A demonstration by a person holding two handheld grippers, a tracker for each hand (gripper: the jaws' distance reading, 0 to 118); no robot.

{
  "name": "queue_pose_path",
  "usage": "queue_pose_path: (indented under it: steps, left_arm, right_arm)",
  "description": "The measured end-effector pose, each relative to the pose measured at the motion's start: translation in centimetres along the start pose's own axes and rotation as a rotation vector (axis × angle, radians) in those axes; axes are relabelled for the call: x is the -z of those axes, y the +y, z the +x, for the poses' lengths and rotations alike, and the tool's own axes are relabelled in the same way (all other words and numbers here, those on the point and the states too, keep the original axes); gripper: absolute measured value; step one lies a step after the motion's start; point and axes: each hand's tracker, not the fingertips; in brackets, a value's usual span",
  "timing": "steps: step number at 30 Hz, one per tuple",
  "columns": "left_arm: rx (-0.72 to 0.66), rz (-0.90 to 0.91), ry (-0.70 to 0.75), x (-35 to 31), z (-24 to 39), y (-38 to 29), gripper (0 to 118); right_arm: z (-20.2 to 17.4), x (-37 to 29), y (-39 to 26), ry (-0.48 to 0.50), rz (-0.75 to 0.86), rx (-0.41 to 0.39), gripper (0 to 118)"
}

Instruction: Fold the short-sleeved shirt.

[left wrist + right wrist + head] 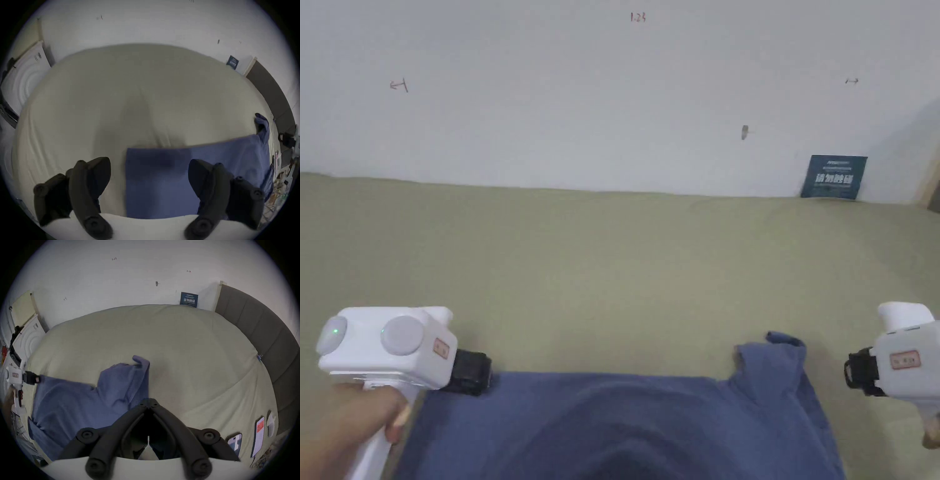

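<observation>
The left gripper [149, 175] has its fingers [90, 180] spread wide, holding nothing. Between them, in the left gripper view, lies the near left corner of a blue shirt [162, 178]; one finger sits over bare sheet just left of the shirt's straight side edge, the other over the cloth. In the head view the left gripper [472, 372] rests at that same far left corner, touching or just above it; which one cannot be told.

The right gripper [148, 402] has its fingers [129, 418] brought together at the tips. In its own view the tips sit at the right edge of the shirt [78, 402], but whether cloth is pinched between them cannot be told. In the head view the right gripper [856, 372] stands a little apart from the shirt's right side.

The shirt [625, 425] lies on a bed [612, 269] covered by a pale olive sheet, close to the person. Its long axis runs left to right, from one gripper to the other. The left part is flat with clean edges. At the right a short sleeve [775, 359] sticks up, rumpled and curled. The left gripper looks better placed to grasp next.
</observation>
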Motion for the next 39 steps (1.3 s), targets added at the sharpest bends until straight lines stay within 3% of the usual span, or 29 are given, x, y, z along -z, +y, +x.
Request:
queue_pose_path:
  steps: [3,4,5,6,7,9,12,17,19,21,25,30,39]
  left_arm:
    - [0.038,0.071,0.08,-0.5,0.7,-1.3,79]
    - [0.019,0.113,0.068,-1.1,0.8,-1.6,56]
    - [0.002,0.149,0.068,-1.4,0.8,-1.9,23]
    - [-0.002,0.165,0.035,-1.6,0.7,-2.1,7]
    - [-0.023,0.167,-0.041,-1.7,0.7,-2.3,7]
    - [-0.002,0.142,0.03,-1.2,0.3,-1.9,7]
    - [0.034,0.129,0.039,-0.7,0.5,-1.8,7]
    - [0.039,0.12,0.045,-0.6,0.5,-1.6,7]
    - [0.043,0.121,0.041,-0.7,0.3,-1.5,7]
    - [0.035,0.119,0.031,-0.7,0.2,-1.6,7]
    - [0.021,0.124,0.009,-1.4,0.1,-2.0,7]
    - [0.047,0.171,-0.022,-4.0,0.2,-2.7,7]
    - [0.081,0.305,-0.073,-11.1,-0.7,-4.6,7]
  right_arm:
    - [0.6,2.4,1.1,0.071,-0.111,-0.027,3]
    - [0.6,3.2,1.3,0.073,-0.148,-0.033,26]
    - [0.5,4.1,1.4,0.059,-0.179,-0.05,61]
    - [0.5,5.1,1.4,0.058,-0.196,-0.062,97]
    - [0.4,5.9,1.3,0.049,-0.215,-0.068,109]
    - [0.7,7.7,1.5,0.054,-0.205,-0.062,100]
    - [0.0,9.0,1.8,0.095,-0.215,-0.006,98]
    - [-2.4,10.6,1.9,-0.022,-0.297,-0.097,63]
    - [-2.9,9.8,2.1,0.008,-0.274,-0.074,57]
    - [-3.5,9.0,2.2,0.016,-0.212,-0.033,0]
    - [-3.9,7.2,2.0,0.035,-0.199,-0.08,0]
    - [-1.9,2.8,3.3,0.116,-0.066,0.024,0]
    - [-0.2,-4.7,2.5,0.16,0.064,-0.035,0]
